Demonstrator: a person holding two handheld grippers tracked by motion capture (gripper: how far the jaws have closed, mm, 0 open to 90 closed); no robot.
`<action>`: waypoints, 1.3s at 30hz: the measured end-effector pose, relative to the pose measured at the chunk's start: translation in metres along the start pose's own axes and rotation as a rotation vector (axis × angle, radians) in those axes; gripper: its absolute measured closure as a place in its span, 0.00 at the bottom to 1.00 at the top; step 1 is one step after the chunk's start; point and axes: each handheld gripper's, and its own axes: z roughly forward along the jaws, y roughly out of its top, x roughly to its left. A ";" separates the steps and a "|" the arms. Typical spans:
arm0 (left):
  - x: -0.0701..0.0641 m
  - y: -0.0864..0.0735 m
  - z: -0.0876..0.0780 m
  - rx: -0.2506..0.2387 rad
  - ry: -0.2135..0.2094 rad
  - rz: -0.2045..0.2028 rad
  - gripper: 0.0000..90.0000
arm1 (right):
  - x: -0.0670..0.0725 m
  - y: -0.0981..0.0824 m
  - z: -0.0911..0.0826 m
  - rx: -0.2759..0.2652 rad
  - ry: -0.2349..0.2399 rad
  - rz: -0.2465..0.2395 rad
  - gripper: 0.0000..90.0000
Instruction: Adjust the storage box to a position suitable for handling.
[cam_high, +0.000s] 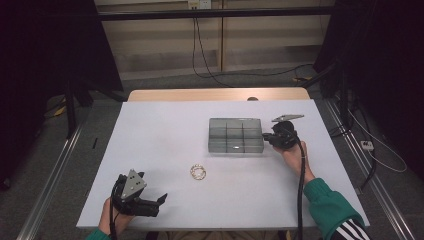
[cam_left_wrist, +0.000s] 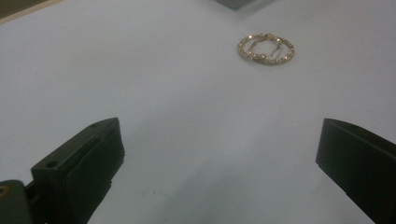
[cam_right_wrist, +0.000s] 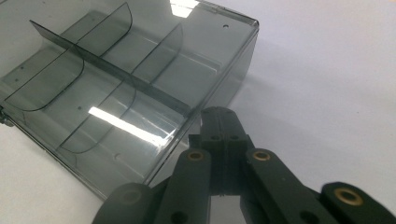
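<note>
A gold beaded bracelet (cam_high: 198, 172) lies flat on the white table (cam_high: 160, 135); in the left gripper view the bracelet (cam_left_wrist: 266, 48) sits ahead of the jaws and to the right. My left gripper (cam_high: 159, 204) rests near the table's front left edge, well short of the bracelet. Its jaws stand wide open (cam_left_wrist: 219, 140) with bare table between them. A smoky clear box (cam_high: 235, 135) with several empty compartments sits right of centre. My right gripper (cam_high: 267, 136) is at the box's right end. It is shut (cam_right_wrist: 223, 116), nothing is in it, and its tips are against the box wall (cam_right_wrist: 219, 88).
A wooden strip (cam_high: 215, 94) runs along the table's far edge. Black cables (cam_high: 205, 60) lie on the floor beyond it, and metal rails (cam_high: 55, 165) flank the table. A green sleeve (cam_high: 330, 205) reaches in at the lower right.
</note>
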 end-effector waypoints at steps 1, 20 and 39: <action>0.000 0.000 0.000 0.000 0.000 0.000 0.01 | 0.000 0.000 0.000 -0.002 0.000 -0.001 1.00; 0.000 0.000 0.000 0.002 0.000 0.003 0.01 | 0.001 0.000 0.002 0.007 -0.006 -0.008 1.00; 0.000 0.000 0.000 -0.005 -0.002 0.001 0.01 | 0.001 0.004 -0.006 -0.022 -0.009 -0.023 1.00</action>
